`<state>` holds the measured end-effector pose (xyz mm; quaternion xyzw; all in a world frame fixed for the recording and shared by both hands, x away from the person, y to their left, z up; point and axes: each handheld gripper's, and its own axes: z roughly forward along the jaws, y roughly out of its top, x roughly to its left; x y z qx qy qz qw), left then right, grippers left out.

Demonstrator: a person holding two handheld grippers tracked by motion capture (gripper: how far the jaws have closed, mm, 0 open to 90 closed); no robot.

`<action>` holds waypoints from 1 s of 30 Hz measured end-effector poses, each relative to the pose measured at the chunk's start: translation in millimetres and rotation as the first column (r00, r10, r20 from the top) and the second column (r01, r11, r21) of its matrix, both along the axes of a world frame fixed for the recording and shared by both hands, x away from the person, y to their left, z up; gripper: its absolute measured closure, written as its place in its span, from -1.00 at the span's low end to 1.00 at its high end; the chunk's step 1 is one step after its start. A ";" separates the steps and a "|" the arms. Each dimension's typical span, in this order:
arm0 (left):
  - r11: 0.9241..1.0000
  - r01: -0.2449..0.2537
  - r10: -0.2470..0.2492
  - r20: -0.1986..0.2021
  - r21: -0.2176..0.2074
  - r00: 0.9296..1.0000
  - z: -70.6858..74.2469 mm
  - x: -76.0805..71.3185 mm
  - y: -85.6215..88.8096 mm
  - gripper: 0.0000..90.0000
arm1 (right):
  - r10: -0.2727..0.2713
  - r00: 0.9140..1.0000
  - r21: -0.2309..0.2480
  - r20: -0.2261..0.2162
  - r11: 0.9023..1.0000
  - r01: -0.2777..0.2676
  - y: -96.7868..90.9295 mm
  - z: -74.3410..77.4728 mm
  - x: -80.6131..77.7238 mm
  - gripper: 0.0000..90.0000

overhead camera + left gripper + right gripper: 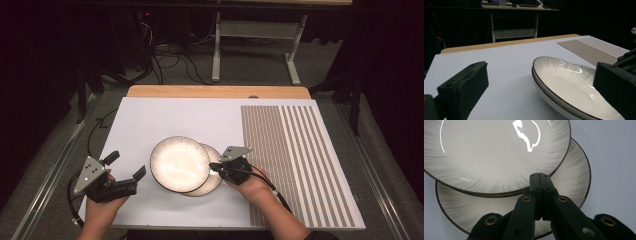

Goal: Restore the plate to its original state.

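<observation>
Two pale plates with dark rims lie overlapped on the white board [150, 120]. The upper plate [179, 164] [574, 87] [499, 150] covers most of the lower plate [214, 181] [574, 177], which sticks out at the right. My right gripper [215, 167] [539, 177] is shut, jaws pressed together with nothing seen between them. Its tips sit over the lower plate, right at the upper plate's rim. My left gripper [126, 165] [541, 72] stands open just left of the plates, its right jaw near the upper plate's edge, holding nothing.
A brown-and-white striped mat [295, 160] [594, 48] covers the right part of the board. A wooden table edge [215, 91] runs along the far side. Beyond it are floor cables [170, 60] and a white metal stand [255, 45].
</observation>
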<state>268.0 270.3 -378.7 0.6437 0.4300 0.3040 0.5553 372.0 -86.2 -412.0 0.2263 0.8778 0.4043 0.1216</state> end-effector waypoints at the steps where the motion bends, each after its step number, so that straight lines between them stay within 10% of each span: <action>1: 1.000 0.000 0.000 0.001 0.000 1.000 0.1 0.0 -0.1 -0.99 | 0.000 1.000 -0.001 0.000 1.000 0.000 -0.1 0.1 0.0 1.00; 30: 1.000 -0.003 0.003 -0.003 0.003 1.000 0.1 -0.3 1.2 -0.99 | -0.021 1.000 -0.012 0.006 1.000 0.021 -10.3 4.4 -0.6 1.00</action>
